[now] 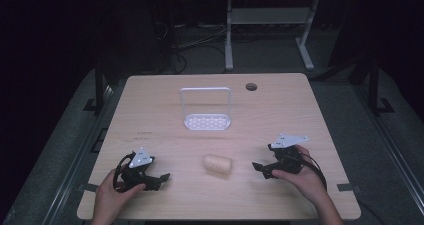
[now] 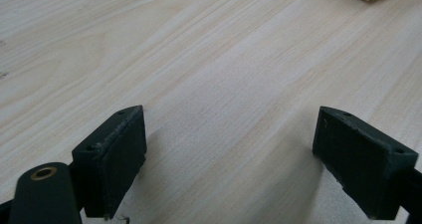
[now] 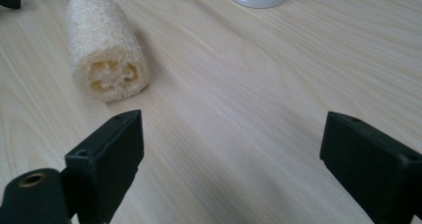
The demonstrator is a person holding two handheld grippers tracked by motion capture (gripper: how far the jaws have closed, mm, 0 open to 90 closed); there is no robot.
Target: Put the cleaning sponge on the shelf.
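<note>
Loofah [image 1: 218, 164] lying on its side on table [image 1: 300, 115], between both grippers, near white rack [image 1: 207, 121] | left gripper [image 1: 159, 179], right gripper [image 1: 260, 168]: jaws spread, empty | advice: straddle loofah across its width, close gently.

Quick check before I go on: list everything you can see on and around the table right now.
loofah: one, pale yellow, lying on its side between the grippers, near edge
rack: one, white, perforated base with upright loop handle, table centre
table: one, light wood, cable hole at far right
desk frame: one, grey, on the floor beyond
left gripper: one, black, open, near left
right gripper: one, black, open, near right
</note>
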